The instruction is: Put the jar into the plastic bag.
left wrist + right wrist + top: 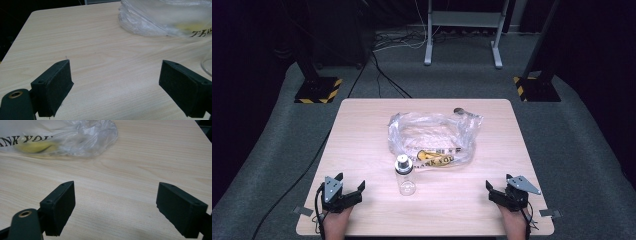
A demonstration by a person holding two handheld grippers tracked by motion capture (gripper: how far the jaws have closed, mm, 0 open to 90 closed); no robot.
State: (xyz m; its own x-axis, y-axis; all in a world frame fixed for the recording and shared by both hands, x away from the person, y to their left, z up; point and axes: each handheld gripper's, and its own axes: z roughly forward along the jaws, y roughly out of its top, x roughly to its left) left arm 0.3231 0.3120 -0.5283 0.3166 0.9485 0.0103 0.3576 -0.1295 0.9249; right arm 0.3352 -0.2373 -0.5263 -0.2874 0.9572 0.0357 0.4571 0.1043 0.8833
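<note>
While both grippers rest at the near corners of the worktop (362,120) with nothing between them — the left gripper (350,189) and the right gripper (497,191) each with fingers spread wide apart — the small clear bottle (405,175) with its metal cap stands upright between them, just in front of the crumpled clear plastic bag (432,135) printed with yellow and black lettering. Judging by the layout, the step in hand is a first reach, done best by steadying the bag's edge with one gripper and closing the other squarely on the bottle's body — low enough not to tip it.
</note>
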